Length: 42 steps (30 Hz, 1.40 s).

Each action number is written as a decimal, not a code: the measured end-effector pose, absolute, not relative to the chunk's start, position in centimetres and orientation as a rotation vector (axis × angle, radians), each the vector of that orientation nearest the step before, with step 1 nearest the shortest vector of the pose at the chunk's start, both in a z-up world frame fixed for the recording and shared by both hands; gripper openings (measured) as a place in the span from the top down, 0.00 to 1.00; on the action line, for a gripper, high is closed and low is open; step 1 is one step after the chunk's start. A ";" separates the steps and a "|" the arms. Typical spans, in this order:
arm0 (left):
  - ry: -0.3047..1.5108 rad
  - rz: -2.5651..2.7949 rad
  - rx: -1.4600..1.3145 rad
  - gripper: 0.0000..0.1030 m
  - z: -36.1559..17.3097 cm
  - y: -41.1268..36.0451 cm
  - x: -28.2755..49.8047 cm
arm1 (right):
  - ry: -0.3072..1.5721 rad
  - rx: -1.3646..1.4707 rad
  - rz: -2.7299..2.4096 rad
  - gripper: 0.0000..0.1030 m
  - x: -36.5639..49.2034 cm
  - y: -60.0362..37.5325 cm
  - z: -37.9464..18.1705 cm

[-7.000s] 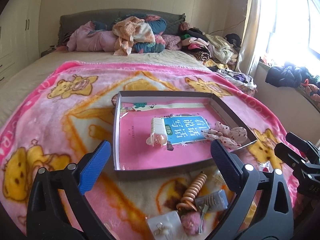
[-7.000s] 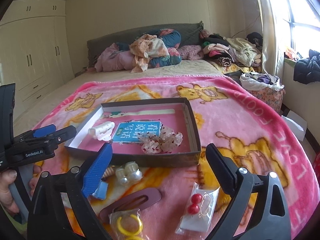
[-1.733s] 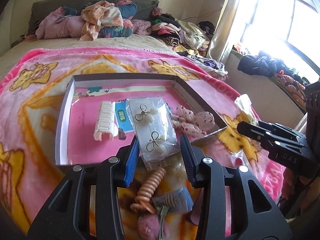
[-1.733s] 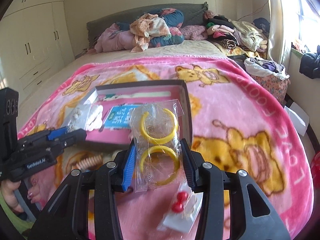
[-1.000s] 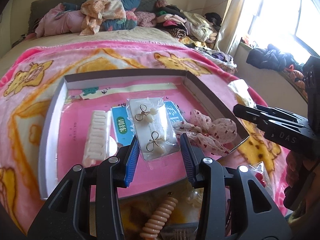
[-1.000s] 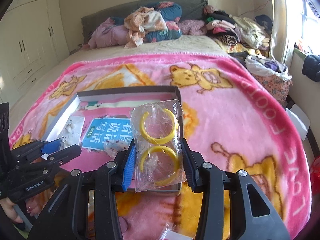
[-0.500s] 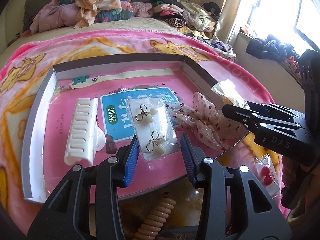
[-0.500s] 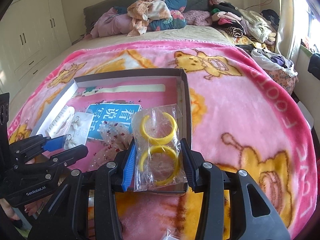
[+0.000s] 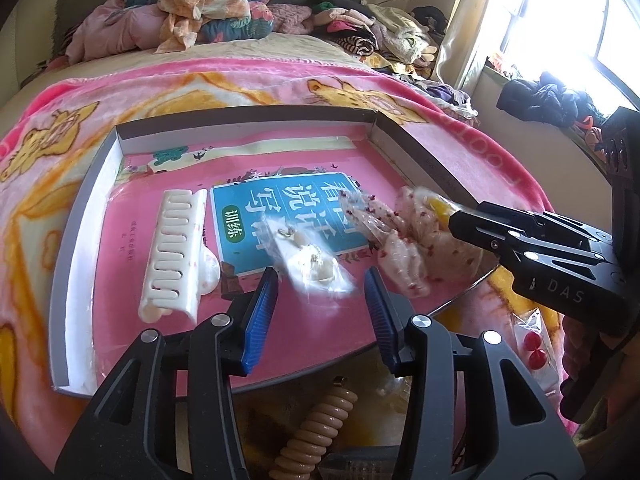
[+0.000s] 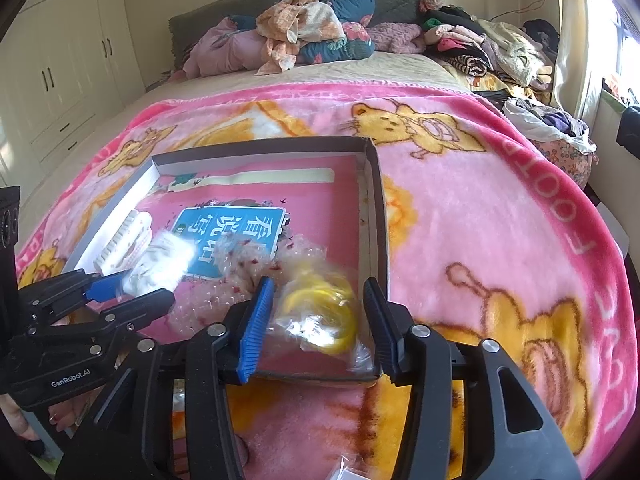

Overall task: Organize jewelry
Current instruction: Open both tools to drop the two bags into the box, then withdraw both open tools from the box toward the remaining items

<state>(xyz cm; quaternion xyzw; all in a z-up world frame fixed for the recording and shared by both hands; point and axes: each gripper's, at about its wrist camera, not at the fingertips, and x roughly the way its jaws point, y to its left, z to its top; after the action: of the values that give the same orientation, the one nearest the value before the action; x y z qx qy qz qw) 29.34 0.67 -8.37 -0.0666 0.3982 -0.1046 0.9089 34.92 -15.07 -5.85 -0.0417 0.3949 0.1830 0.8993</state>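
- Looking through the left wrist view alone: a tan spiral hair tie (image 9: pixel 316 428) and a packet of red beads (image 9: pixel 534 350) lie on the blanket outside the cardboard tray (image 9: pixel 76 216), just past its near rim.
- Only the right wrist view shows the wardrobe doors (image 10: pixel 60 64), far beyond the tray, and fingertips (image 10: pixel 18 420) under the other tool.
- Inside the tray lie a white hair claw (image 9: pixel 176 252), a blue-labelled booklet (image 9: pixel 280 216) and a dotted sheer scrunchie (image 9: pixel 404 244) by the tray's right wall.
- The left gripper (image 9: pixel 320 300) has just been opening; the blurred earring packet (image 9: pixel 312 264) sits loose ahead of its parted jaws, over the booklet.
- The right gripper (image 10: pixel 318 320) has also just been widening; the blurred bag of yellow bangles (image 10: pixel 320 312) lies between its jaws in the tray's near right corner, apparently released.
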 end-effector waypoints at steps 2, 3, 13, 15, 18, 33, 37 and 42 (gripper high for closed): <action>0.819 -0.210 -0.137 0.59 -8.3 0.8 29.2 | 0.809 -0.082 0.377 0.51 34.7 -15.2 -5.7; 0.817 -0.208 -0.137 0.57 -8.2 0.9 29.0 | 0.804 -0.078 0.376 0.50 34.7 -15.2 -5.6; 0.788 -0.186 -0.153 0.37 -7.3 1.5 27.8 | 0.727 -0.015 0.367 0.26 33.1 -16.6 -3.6; 0.772 -0.182 -0.162 0.34 -6.8 1.8 27.4 | 0.706 0.000 0.367 0.21 32.6 -16.9 -3.0; 0.737 -0.170 -0.176 0.23 -6.0 2.3 26.6 | 0.669 0.018 0.357 0.15 31.6 -17.6 -2.2; 0.659 -0.163 -0.202 0.13 -3.2 3.8 23.1 | 0.596 0.056 0.324 0.13 27.2 -20.5 0.5; 0.648 -0.162 -0.207 0.13 -2.8 4.1 22.5 | 0.595 0.059 0.319 0.13 25.8 -21.1 0.7; 0.641 -0.162 -0.211 0.13 -2.5 4.4 21.5 | 0.585 0.063 0.315 0.13 24.1 -21.3 1.1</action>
<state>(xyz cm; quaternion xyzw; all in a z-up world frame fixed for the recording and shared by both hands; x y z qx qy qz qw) 21.47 4.41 -2.54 -0.1036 0.3142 -0.0792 0.9404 24.14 -21.31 1.10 0.0308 0.2873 0.1548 0.9448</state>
